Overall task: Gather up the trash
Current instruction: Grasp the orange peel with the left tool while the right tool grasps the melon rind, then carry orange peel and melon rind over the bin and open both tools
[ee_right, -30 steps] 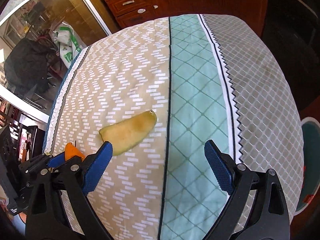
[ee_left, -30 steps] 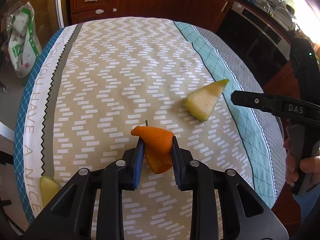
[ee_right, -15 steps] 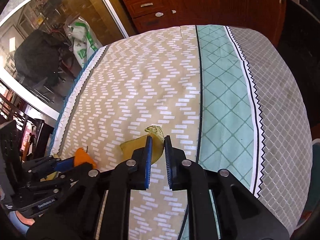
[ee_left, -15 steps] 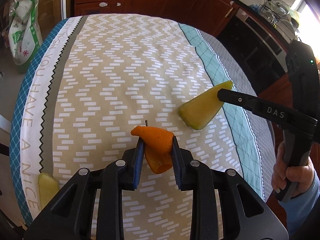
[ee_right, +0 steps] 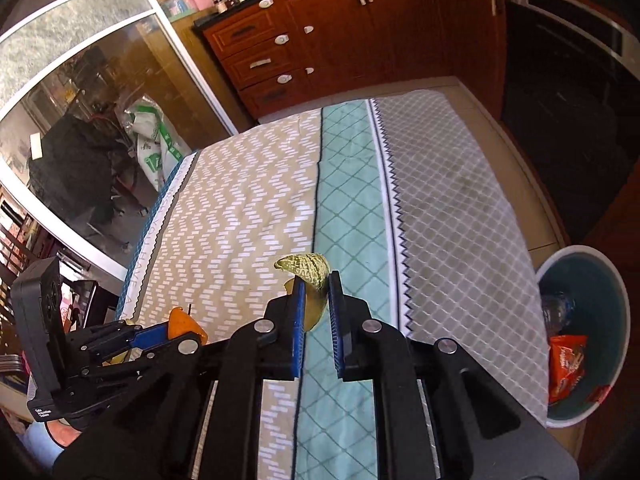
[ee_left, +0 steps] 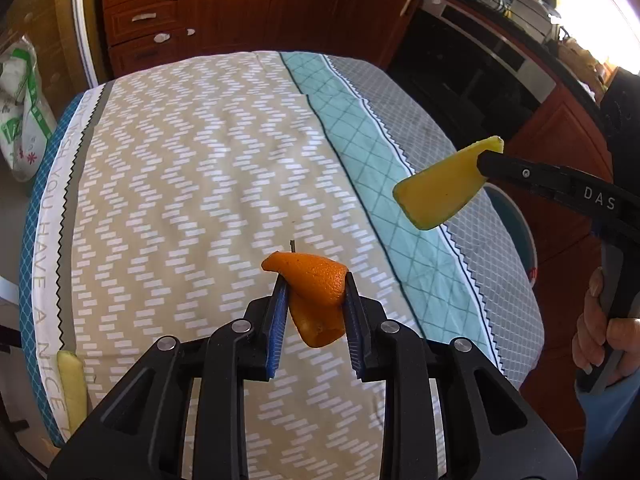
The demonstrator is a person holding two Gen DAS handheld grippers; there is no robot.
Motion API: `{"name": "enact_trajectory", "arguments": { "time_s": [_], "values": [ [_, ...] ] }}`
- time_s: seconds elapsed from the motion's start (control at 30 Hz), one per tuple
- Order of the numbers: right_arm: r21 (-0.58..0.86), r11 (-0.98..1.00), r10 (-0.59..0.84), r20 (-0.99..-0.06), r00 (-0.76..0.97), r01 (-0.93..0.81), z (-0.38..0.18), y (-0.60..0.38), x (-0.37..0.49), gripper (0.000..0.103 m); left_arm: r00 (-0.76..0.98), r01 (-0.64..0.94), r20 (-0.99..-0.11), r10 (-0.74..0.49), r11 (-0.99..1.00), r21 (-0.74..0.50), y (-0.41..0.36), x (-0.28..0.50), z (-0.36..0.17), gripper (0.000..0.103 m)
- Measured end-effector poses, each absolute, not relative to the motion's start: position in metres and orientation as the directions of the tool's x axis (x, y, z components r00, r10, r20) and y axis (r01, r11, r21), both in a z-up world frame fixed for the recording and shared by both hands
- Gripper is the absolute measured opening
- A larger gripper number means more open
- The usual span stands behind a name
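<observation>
Orange peel [ee_left: 318, 298] clamped in left hand-held gripper [ee_left: 314, 312], raised over patterned surface [ee_left: 192, 184]. Right hand-held gripper [ee_right: 314, 320] grips yellow-green melon rind [ee_right: 308, 272], lifted near surface's right edge. Bin [ee_right: 600, 276] with wrappers sits on floor beyond that edge. Another rind piece [ee_left: 72, 384] lies at left edge.

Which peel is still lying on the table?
The pale yellow peel at the near-left tablecloth edge; the orange peel and melon rind are held aloft.
</observation>
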State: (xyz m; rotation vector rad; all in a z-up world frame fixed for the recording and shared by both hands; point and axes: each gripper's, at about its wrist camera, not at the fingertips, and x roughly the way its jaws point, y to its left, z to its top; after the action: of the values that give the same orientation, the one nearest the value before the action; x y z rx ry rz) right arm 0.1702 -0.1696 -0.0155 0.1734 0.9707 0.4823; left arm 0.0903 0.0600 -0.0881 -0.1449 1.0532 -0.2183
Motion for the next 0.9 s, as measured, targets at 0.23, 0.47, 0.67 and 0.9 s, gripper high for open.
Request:
{"name": "enact_trajectory", "arguments": {
  "time_s": [0.23, 0.47, 0.67, 0.9],
  "values": [
    [0.393, 0.897, 0.436, -0.718, 0.543, -0.201, -0.007, -0.251, 0.155, 0.011, 0.468, 0.229, -0.843, -0.265, 0.958, -0.174, -0.002, 0.088, -0.071, 0.027],
    [0.39, 0.917, 0.357, -0.711, 0.606, -0.082, -0.011, -0.334, 0.138, 0.011, 0.42, 0.349, -0.854, -0.307, 0.923, -0.161, -0.076, 0.091, -0.068, 0.027],
    [0.389, 0.92, 0.273, -0.724, 0.634, 0.048, -0.025, -0.407, 0.118, 0.011, 0.376, 0.472, -0.861, -0.343, 0.87, -0.141, -0.148, 0.101, -0.065, 0.027],
    [0.384, 0.909, 0.212, -0.757, 0.618, 0.159, -0.053, -0.463, 0.1, 0.012, 0.307, 0.59, -0.882, -0.358, 0.798, -0.118, -0.235, 0.108, -0.076, 0.027]
  ]
}}
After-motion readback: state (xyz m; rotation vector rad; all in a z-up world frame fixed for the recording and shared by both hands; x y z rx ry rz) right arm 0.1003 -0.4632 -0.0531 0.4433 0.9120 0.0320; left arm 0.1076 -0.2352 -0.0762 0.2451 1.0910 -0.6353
